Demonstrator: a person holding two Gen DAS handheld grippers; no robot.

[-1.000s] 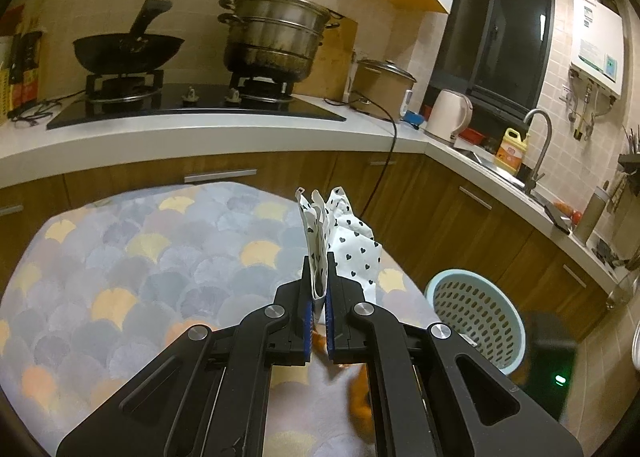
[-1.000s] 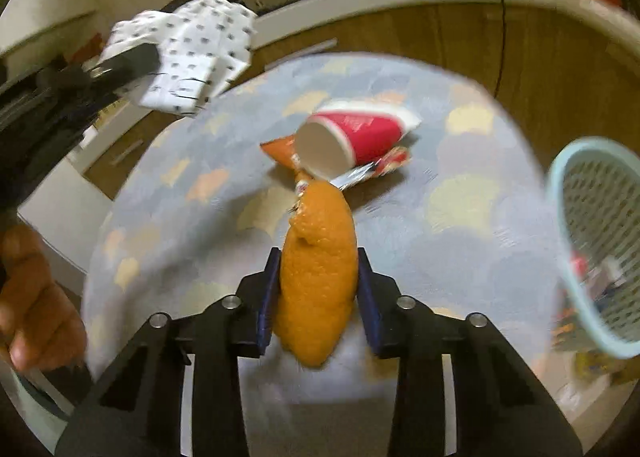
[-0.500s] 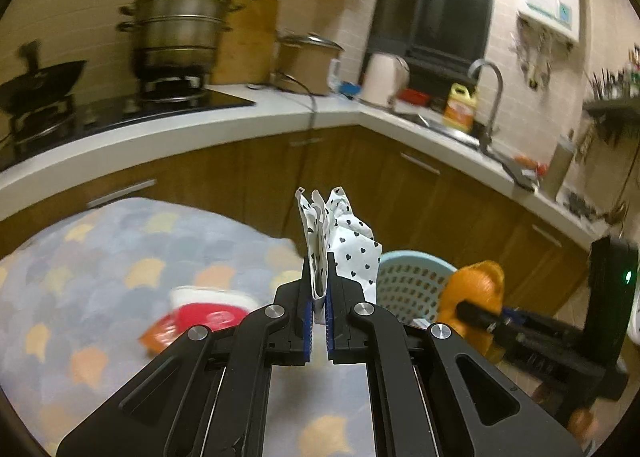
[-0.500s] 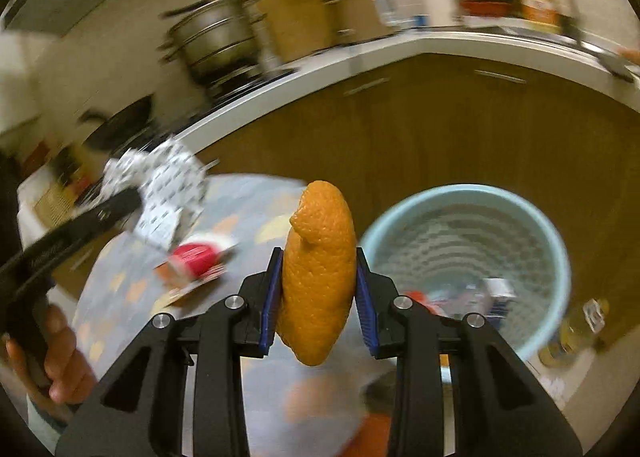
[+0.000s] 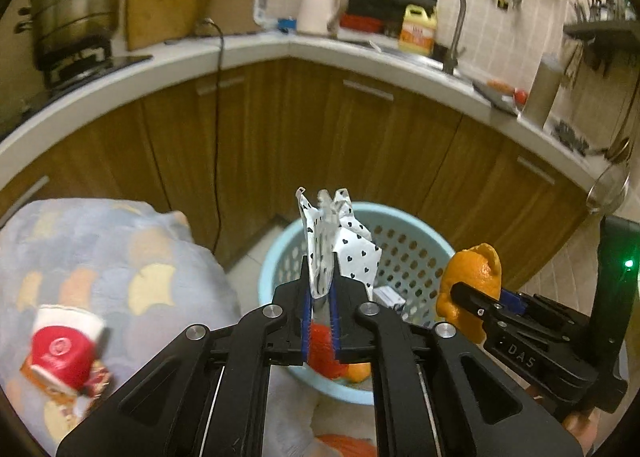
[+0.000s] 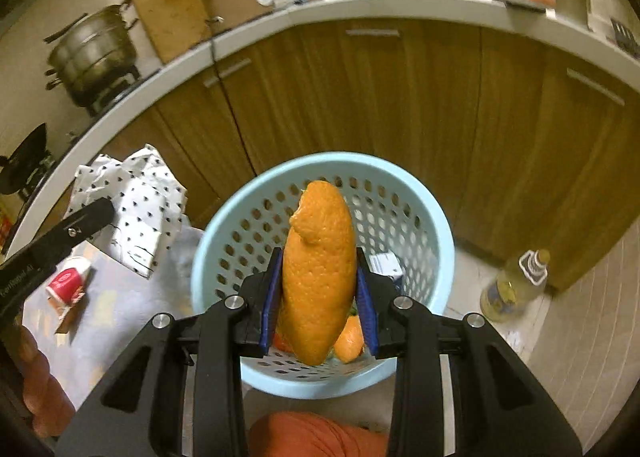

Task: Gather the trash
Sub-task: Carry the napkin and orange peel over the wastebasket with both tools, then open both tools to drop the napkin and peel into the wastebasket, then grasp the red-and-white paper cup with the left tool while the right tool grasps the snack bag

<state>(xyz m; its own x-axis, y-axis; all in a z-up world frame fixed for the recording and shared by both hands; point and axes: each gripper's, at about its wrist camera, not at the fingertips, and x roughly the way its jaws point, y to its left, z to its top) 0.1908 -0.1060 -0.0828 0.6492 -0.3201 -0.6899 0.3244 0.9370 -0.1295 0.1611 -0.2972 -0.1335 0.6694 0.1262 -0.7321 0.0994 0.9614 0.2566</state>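
My left gripper [image 5: 321, 289] is shut on a crumpled white wrapper with black hearts [image 5: 344, 245] and holds it above the light blue perforated basket [image 5: 416, 233]. The wrapper also shows in the right wrist view [image 6: 140, 209]. My right gripper [image 6: 318, 285] is shut on an orange peel [image 6: 320, 273], held over the basket [image 6: 420, 209]; the peel also shows in the left wrist view [image 5: 472, 281]. The basket holds some trash. A red paper cup [image 5: 64, 349] and a foil wrapper [image 5: 96, 377] lie on the patterned table cloth [image 5: 100, 249].
Wooden kitchen cabinets [image 6: 360, 97] and a white counter [image 5: 248, 53] curve behind the basket. A yellow oil bottle [image 6: 512, 285] stands on the tiled floor right of the basket. A black cable [image 5: 216, 129] hangs down the cabinet front.
Both grippers have swung right from the table to above the basket, each still holding its piece of trash. The cup stays on the table.
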